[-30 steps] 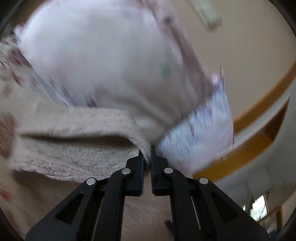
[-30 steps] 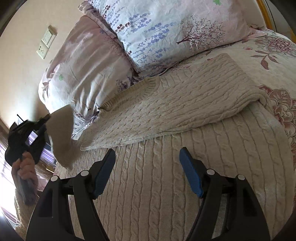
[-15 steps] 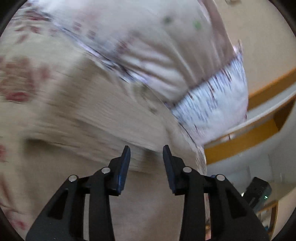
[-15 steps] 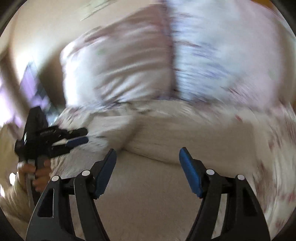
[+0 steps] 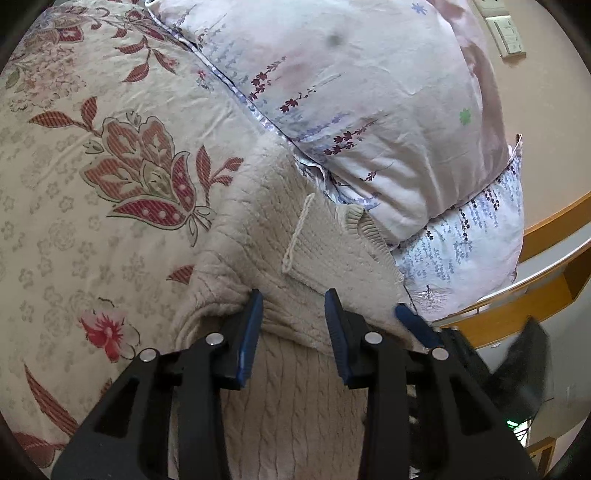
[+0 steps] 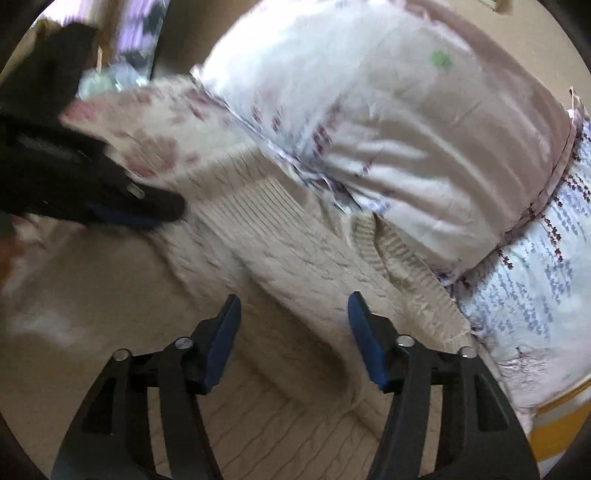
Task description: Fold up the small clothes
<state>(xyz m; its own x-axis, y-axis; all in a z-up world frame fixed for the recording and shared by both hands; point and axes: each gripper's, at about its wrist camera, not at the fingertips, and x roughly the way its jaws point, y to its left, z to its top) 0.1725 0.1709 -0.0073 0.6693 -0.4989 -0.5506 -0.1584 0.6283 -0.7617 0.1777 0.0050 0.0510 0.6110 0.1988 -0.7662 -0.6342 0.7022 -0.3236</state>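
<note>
The left claw [image 5: 293,334] stands open at the bottom centre of its own view, its two blue-padded fingers [image 5: 248,338] spread to either side of a folded edge of the cream cable-knit sweater [image 5: 295,266] and gripping nothing. Just right of it in that frame, the blue tip of the other claw pokes in over the sweater's lower right edge.

The right claw [image 6: 293,339] is open too, at the bottom centre of its view, with its blue pads [image 6: 221,343] wide apart above the knit and nothing between them. In this view, which is partly blurred, the left claw appears as a dark shape at the left of the frame, lying against the sweater's left side.

The sweater lies on the bed, filling the lower middle of both views, with a layer folded over the body and its ribbed band running diagonally towards the lower right. Its upper edge touches the pale pink floral pillow [image 5: 369,103] in the upper right of the left view. A second white pillow with lilac sprigs [image 5: 472,251] sits below that one at the right. The cream bedspread with red flower motifs [image 5: 92,166] fills the left side. A white wall switch plate [image 5: 508,31] shows at the upper right, and an orange wooden bed frame [image 5: 546,236] at the right edge.
</note>
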